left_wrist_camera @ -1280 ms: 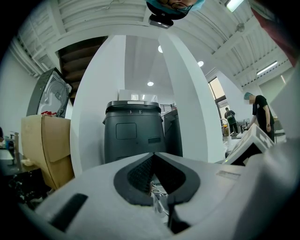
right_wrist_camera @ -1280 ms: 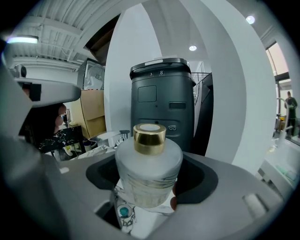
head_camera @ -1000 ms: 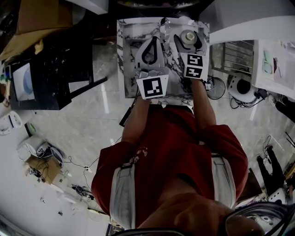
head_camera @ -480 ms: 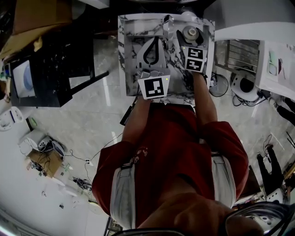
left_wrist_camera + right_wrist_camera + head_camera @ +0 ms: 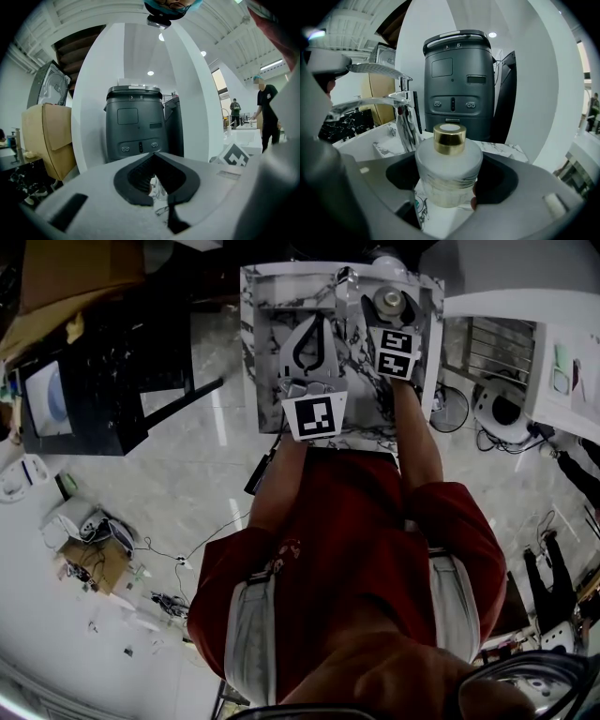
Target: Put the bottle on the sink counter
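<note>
A squat frosted-white bottle [image 5: 449, 171] with a gold cap stands upright between the jaws of my right gripper [image 5: 449, 185], which is shut on it. In the head view the bottle [image 5: 388, 302] is over the far right corner of the marble sink counter [image 5: 267, 343], just right of the chrome faucet [image 5: 401, 117]. I cannot tell whether its base touches the marble [image 5: 513, 151]. My left gripper [image 5: 314, 324] hovers over the middle of the counter, shut with its tips meeting and nothing in it; in its own view the left gripper [image 5: 154, 157] shows only the marble through the gap.
Behind the counter stands a tall dark grey machine [image 5: 459, 84]. A black desk with a screen [image 5: 94, 381] is at the left, and white tables [image 5: 525, 310] at the right. Cables and small devices lie on the floor [image 5: 84, 549]. People [image 5: 267, 112] stand far off.
My right gripper has sunk toward the counter's far right corner with the bottle in it. The left gripper has lowered a little and stayed shut.
</note>
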